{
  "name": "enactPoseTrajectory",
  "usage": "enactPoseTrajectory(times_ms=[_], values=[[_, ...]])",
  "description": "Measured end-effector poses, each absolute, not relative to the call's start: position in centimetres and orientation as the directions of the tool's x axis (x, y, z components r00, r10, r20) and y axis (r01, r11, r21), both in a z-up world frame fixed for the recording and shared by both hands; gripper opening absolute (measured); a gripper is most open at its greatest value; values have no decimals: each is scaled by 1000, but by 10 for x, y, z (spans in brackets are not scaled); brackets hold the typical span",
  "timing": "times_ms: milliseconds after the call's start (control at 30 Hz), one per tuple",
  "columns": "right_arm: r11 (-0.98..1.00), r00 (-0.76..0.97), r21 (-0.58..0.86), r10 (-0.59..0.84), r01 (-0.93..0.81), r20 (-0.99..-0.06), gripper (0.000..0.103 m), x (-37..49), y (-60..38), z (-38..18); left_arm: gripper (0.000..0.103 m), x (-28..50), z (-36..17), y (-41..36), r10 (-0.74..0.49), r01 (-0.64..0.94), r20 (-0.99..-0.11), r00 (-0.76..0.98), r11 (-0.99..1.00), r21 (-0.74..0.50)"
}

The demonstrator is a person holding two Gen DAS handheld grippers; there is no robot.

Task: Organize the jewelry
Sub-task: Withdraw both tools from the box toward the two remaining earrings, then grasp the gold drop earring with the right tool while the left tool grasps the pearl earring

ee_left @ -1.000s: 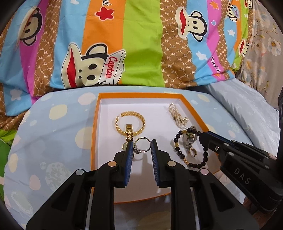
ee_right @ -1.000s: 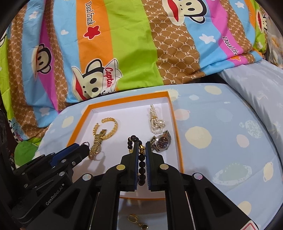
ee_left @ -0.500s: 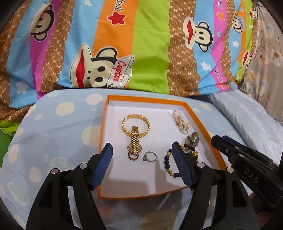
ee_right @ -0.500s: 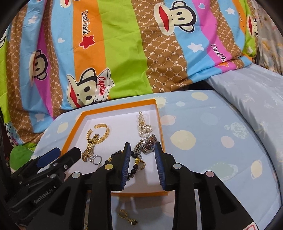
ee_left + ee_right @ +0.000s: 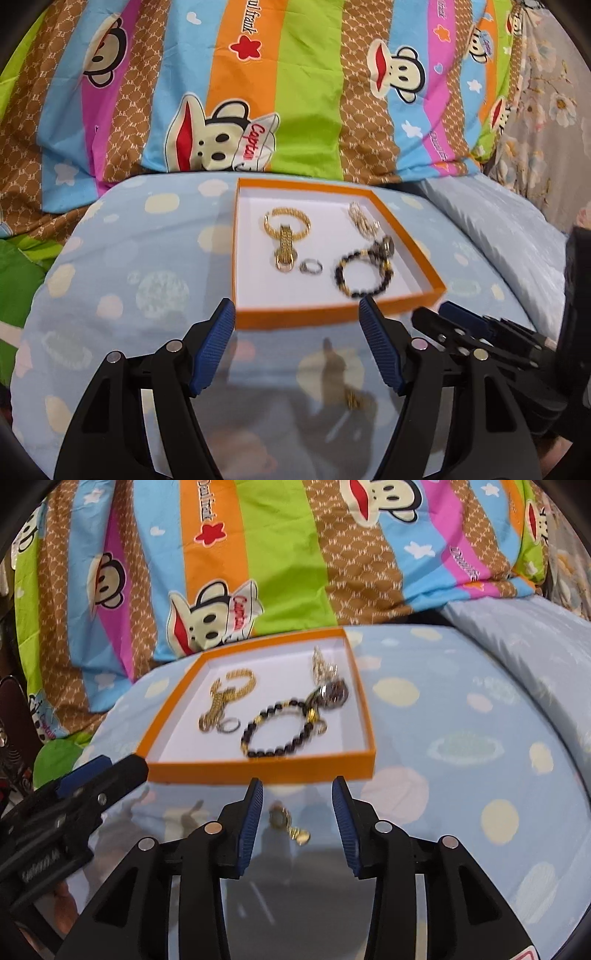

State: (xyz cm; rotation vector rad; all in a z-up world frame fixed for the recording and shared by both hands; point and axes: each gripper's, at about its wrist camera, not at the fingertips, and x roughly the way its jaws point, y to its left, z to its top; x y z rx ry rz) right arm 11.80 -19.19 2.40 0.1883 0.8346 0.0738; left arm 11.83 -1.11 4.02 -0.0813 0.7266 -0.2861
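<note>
An orange tray [image 5: 325,317] [image 5: 258,766] with a white floor lies on the blue dotted cushion. In it are a gold bracelet [image 5: 286,229] [image 5: 225,701], a silver ring [image 5: 310,266] [image 5: 229,725], a black bead bracelet [image 5: 364,275] [image 5: 280,731], a watch [image 5: 384,245] [image 5: 332,694] and a pearl piece [image 5: 364,221] [image 5: 323,668]. A gold earring [image 5: 290,823] [image 5: 354,398] lies on the cushion in front of the tray. My left gripper [image 5: 297,347] is open and empty, just short of the tray's near rim. My right gripper [image 5: 297,819] is open and empty around the earring.
A striped cartoon-monkey quilt [image 5: 258,92] rises behind the cushion. A pale blue pillow [image 5: 509,236] lies to the right. The right gripper's body [image 5: 498,339] shows in the left view, the left gripper's body [image 5: 66,805] in the right view.
Both grippers opened, releasing the ring and the black bead bracelet into the tray, then drew back toward the near side of the tray. The right gripper now frames the earring.
</note>
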Motion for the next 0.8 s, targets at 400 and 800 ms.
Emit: enactPoseTrajectory(times_ms=[400, 800], values=[[983, 633, 182, 137, 6, -762, 39, 118, -182, 11, 67, 91, 10, -10, -280, 228, -717, 638, 959, -171], [986, 615, 169, 127, 10, -778, 37, 121, -179, 7, 67, 94, 7, -11, -269, 221, -732, 626, 961, -163]])
